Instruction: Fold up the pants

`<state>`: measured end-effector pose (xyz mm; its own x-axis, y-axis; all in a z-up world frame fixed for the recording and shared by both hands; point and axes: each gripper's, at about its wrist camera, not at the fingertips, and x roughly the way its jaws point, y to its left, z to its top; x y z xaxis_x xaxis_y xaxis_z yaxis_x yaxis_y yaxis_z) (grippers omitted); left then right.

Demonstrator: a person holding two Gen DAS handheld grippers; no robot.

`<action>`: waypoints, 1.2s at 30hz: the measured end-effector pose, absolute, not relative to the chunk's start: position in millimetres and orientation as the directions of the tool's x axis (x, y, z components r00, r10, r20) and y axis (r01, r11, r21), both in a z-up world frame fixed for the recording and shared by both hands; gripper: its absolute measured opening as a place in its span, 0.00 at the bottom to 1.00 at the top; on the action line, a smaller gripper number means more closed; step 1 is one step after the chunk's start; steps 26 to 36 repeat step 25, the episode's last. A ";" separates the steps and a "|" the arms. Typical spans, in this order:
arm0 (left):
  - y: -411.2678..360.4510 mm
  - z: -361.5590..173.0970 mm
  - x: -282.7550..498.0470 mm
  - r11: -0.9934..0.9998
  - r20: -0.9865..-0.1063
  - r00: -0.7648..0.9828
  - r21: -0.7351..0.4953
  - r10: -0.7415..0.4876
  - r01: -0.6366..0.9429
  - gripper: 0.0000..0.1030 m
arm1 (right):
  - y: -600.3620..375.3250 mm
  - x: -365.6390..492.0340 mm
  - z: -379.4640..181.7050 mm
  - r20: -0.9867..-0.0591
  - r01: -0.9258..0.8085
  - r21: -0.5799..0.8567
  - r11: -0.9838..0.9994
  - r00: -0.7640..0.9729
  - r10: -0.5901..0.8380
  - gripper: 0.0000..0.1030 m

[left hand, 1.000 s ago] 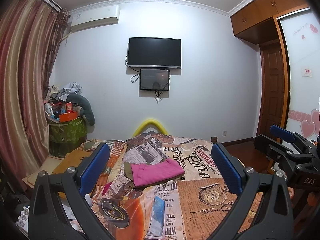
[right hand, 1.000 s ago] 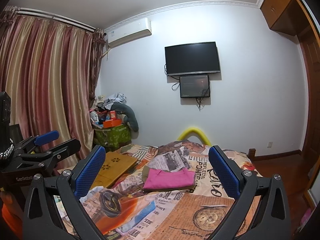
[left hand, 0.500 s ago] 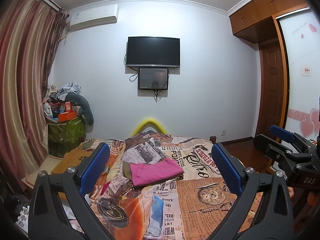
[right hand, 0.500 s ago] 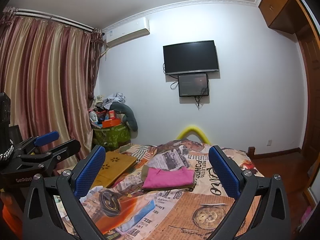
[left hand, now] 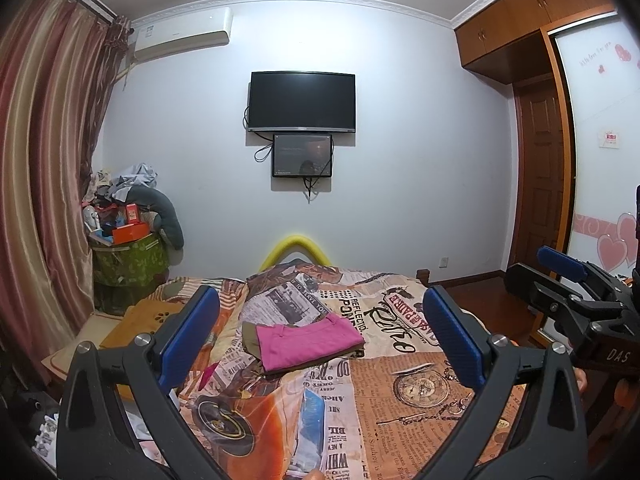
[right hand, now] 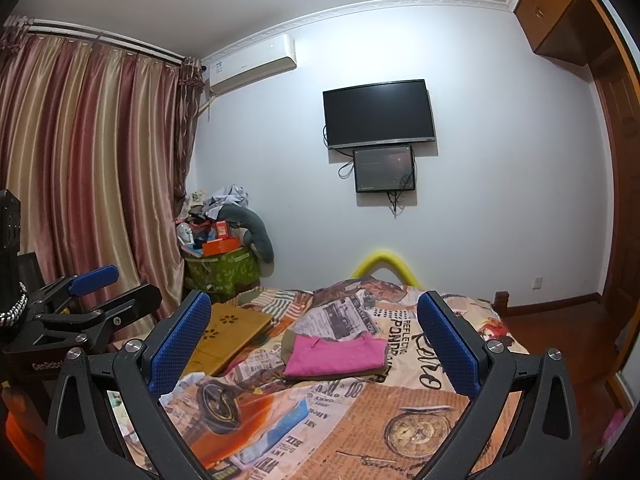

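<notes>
Bedroom, newspaper-print bedspread (left hand: 400,400) fills lower frame, pink pants (left hand: 306,342) already folded on an olive garment mid-frame, my left gripper (left hand: 320,340) and right gripper (right hand: 314,346) both spread wide, holding nothing, well back; a careless reach could snag the stack and undo the fold.

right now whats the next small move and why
Probably bring both claws forward and down toward the pink pants. They lie folded flat on an olive garment mid-bed, while the left claw and right claw are open, empty and held well short of them.
</notes>
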<state>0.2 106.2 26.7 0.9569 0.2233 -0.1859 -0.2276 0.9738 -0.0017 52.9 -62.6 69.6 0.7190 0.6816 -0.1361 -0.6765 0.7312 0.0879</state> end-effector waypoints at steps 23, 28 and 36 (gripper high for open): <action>110.6 18.4 5.8 0.979 -0.216 0.957 -0.020 0.192 -0.201 1.00 | -58.3 55.6 67.2 -0.151 -0.675 0.096 0.732 0.717 0.681 1.00; 110.4 18.4 6.0 0.979 -0.216 0.957 -0.019 0.193 -0.201 1.00 | -57.4 55.4 67.4 -0.151 -0.674 0.094 0.732 0.718 0.680 1.00; 110.4 18.4 6.0 0.979 -0.216 0.957 -0.019 0.193 -0.201 1.00 | -57.4 55.4 67.4 -0.151 -0.674 0.094 0.732 0.718 0.680 1.00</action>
